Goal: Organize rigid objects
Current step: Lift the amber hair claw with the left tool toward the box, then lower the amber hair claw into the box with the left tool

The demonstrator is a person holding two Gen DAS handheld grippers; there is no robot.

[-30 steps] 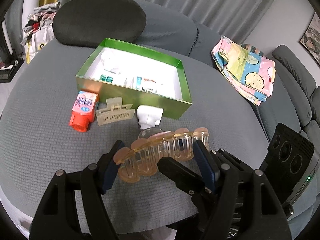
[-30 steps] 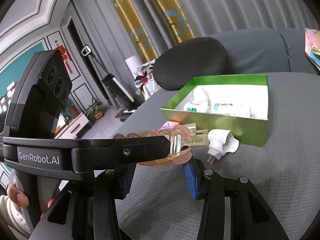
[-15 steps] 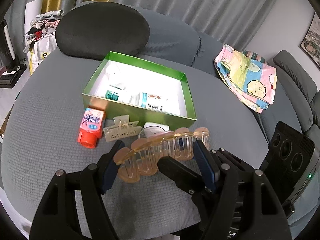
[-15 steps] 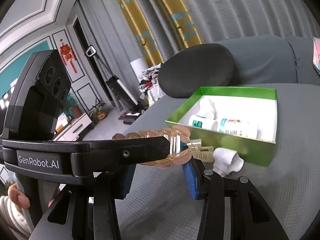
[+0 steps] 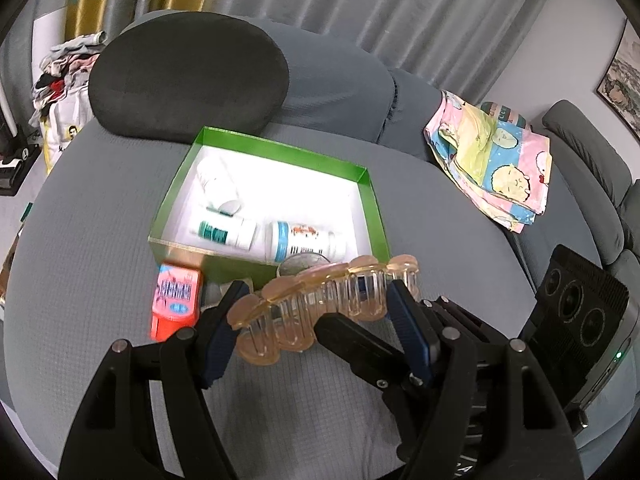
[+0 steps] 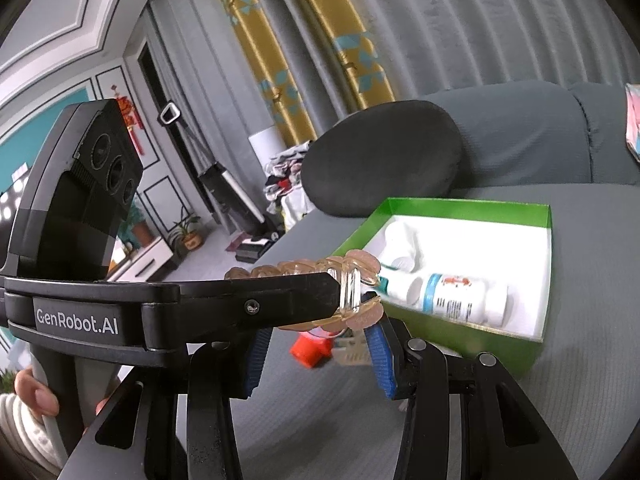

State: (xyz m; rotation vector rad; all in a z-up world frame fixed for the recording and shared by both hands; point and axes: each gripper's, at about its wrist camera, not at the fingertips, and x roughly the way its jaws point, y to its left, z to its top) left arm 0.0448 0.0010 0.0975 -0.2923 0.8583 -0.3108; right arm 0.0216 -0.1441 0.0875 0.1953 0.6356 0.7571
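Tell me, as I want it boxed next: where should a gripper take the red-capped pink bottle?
Grip the pink bottle mid-body from above, closing across its two long sides. It lies flat with its far end near the green box, so the ends probably offer little room.

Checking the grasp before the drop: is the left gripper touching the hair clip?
Touching. Left wrist view: hair clip spans between the left gripper's two pads.

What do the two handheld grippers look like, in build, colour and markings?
Both are matte black plastic frames with silver screws and blue pads on the fingers. The left gripper carries white "GenRobot.AI" lettering and a black three-lens module. The right gripper's module shows a green light.
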